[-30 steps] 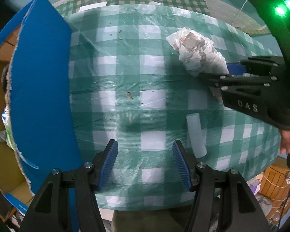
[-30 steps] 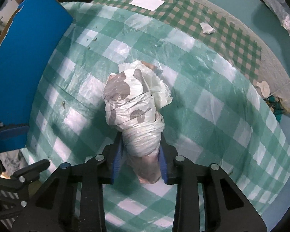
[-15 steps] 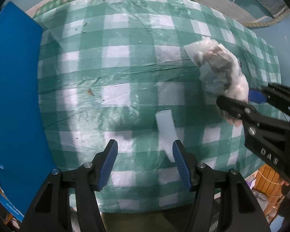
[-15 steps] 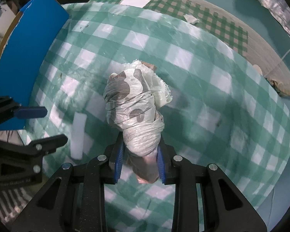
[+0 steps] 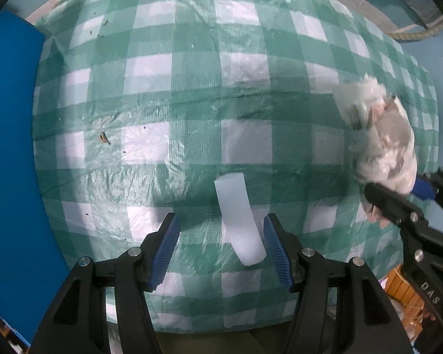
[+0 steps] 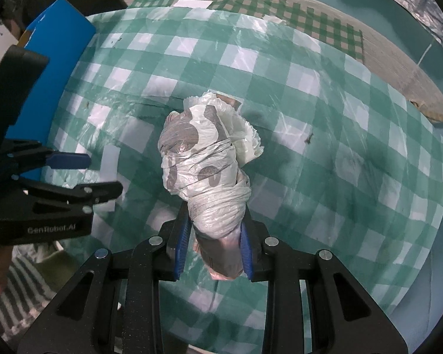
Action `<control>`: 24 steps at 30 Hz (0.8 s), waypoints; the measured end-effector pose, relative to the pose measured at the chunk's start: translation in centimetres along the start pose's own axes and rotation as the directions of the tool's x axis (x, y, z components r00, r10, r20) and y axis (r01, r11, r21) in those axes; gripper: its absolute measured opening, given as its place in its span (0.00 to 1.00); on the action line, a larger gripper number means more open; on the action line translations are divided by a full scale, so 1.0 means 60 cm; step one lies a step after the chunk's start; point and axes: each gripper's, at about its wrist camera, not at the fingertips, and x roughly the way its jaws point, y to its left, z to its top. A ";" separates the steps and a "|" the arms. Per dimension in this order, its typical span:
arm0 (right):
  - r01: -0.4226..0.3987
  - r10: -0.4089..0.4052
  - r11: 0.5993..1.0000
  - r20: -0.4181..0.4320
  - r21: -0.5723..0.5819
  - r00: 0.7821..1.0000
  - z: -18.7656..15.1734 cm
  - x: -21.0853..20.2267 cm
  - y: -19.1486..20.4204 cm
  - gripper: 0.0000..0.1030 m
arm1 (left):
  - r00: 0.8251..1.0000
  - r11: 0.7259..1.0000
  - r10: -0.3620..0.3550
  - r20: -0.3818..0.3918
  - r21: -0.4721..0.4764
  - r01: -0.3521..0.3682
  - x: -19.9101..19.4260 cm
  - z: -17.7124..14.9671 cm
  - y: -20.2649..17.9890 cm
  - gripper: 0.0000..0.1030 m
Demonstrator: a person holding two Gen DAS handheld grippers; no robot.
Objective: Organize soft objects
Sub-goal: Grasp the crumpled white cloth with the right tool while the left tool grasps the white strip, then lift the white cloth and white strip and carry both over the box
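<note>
The right hand-held gripper (image 6: 214,244) pinches a plastic-wrapped soft bundle (image 6: 205,159) above the green checked worktop (image 6: 325,118). The left hand-held gripper (image 5: 221,247) is spread wide, straddling a white strip (image 5: 239,221) that lies flat. From the left wrist view, the bundle sits at three o'clock and a blue board (image 5: 11,147) at nine.

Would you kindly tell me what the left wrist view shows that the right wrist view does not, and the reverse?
Only the left wrist view shows the left hand-held gripper from behind, open, its blue pads either side of the white paper strip. Only the right wrist view shows the right hand-held gripper shut on the plastic-wrapped grey-and-white soft bundle, plus the darker green-and-tan checked mat beyond. Both show the green-and-white checked tablecloth, the blue board, the strip and the bundle.
</note>
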 end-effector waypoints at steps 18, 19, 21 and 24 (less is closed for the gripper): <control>-0.003 0.003 1.000 0.029 -0.004 1.000 -0.005 -0.023 0.023 0.28 | 0.994 0.998 -0.021 0.109 0.063 0.014 -0.065 -0.026 0.025 0.14; -0.003 0.004 1.000 0.031 -0.004 1.000 -0.005 -0.025 0.024 0.28 | 0.993 0.998 -0.023 0.115 0.059 0.016 -0.071 -0.028 0.032 0.14; -0.002 0.002 1.000 0.036 -0.001 0.999 -0.003 -0.032 0.028 0.28 | 0.992 0.998 -0.024 0.124 0.055 0.017 -0.080 -0.034 0.046 0.14; -0.001 0.001 1.000 0.040 0.002 0.999 0.000 -0.041 0.034 0.28 | 0.990 0.999 -0.019 0.138 0.048 0.012 -0.096 -0.042 0.066 0.14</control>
